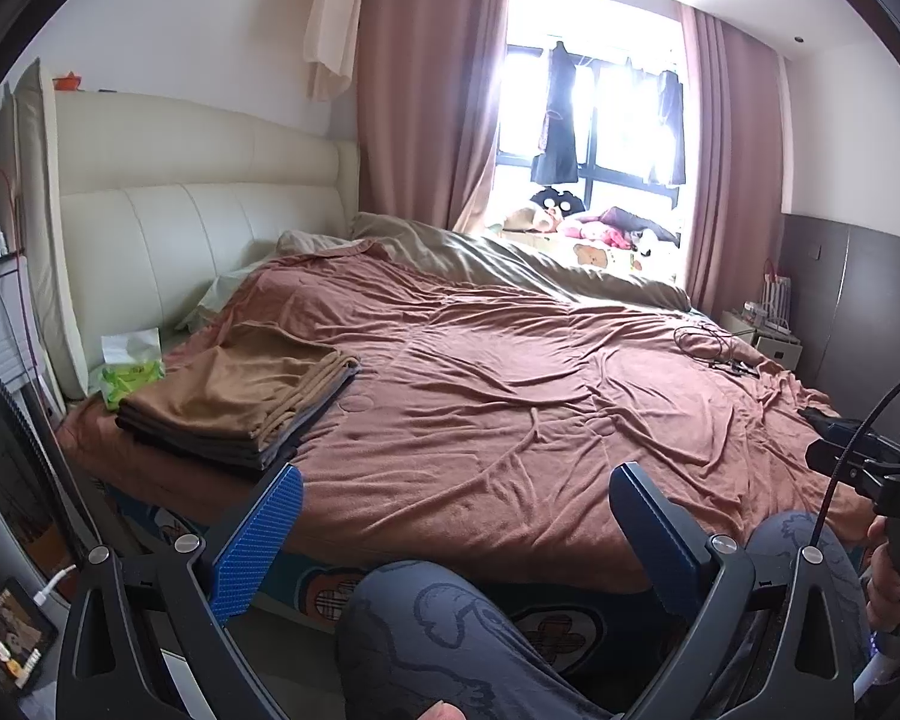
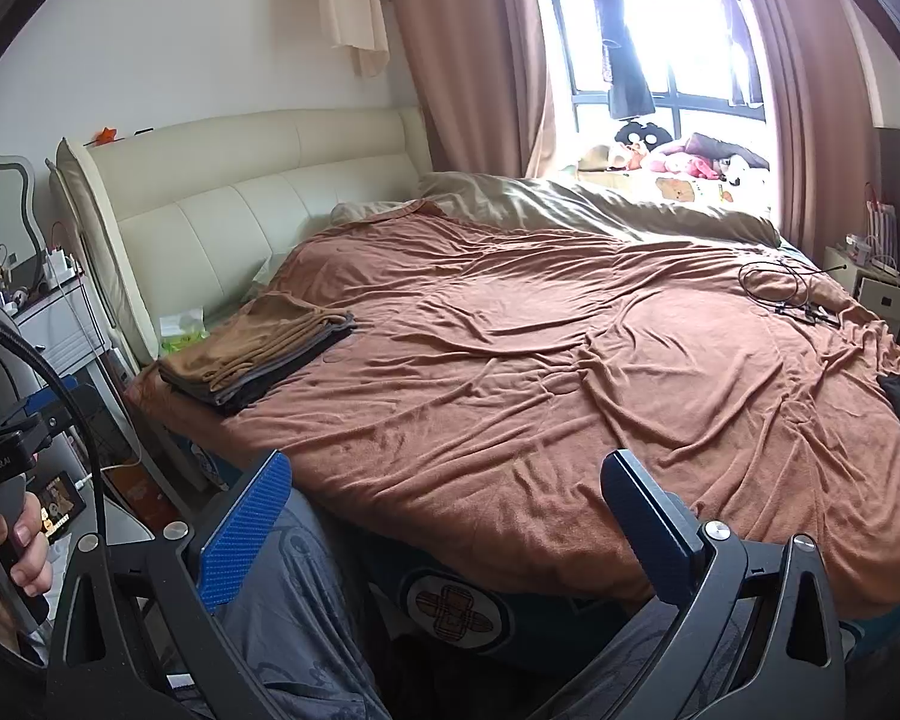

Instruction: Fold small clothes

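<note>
Cream padded headboard (image 1: 198, 210), pink curtains (image 1: 426, 96), bright sunlit window (image 1: 600, 114), white walls (image 1: 180, 30)

you see a rust-brown blanket (image 1: 510, 396), a tan-over-dark-grey folded stack (image 1: 240, 402), a cream headboard (image 1: 198, 210), dusty pink curtains (image 1: 426, 96), blue textured pads (image 1: 258, 546), and grey cartoon-print trousers (image 1: 450, 630) on your legs.

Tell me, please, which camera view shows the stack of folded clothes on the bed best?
The left wrist view: the stack of folded clothes sits nearer and larger there, with its brown and grey layers easy to separate. The right wrist view shows the same stack smaller and further off, beside the green tissue pack.
</note>
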A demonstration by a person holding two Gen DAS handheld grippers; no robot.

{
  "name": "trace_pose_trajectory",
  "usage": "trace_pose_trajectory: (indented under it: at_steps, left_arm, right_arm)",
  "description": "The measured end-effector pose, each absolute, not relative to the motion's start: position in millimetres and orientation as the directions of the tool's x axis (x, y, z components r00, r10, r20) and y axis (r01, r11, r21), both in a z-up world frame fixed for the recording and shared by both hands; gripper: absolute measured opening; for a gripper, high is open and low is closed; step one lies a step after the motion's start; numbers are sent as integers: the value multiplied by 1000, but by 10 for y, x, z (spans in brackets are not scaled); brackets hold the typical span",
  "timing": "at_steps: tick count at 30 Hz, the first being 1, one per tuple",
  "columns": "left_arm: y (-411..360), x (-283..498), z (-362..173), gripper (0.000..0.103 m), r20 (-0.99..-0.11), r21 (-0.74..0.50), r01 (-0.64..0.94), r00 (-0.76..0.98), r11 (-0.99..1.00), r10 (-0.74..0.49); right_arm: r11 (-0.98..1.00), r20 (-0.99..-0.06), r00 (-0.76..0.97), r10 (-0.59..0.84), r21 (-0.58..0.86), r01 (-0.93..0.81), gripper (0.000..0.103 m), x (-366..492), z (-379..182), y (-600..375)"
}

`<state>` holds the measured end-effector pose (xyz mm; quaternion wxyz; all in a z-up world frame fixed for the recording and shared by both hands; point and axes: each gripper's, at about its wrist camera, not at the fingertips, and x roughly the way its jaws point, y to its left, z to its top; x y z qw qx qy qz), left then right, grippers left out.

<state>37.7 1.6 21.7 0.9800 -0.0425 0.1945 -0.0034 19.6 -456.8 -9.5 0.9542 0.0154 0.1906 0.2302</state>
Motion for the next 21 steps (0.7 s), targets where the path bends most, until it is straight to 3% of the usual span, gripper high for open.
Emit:
trace_pose_trajectory:
  at_steps: [21]
  left_arm:
    - [-2,349,254,102,-370,-68,-16,929,998,-11]
  right_arm:
    - [895,-344,827,444,137,-424,103,184,-96,-4706]
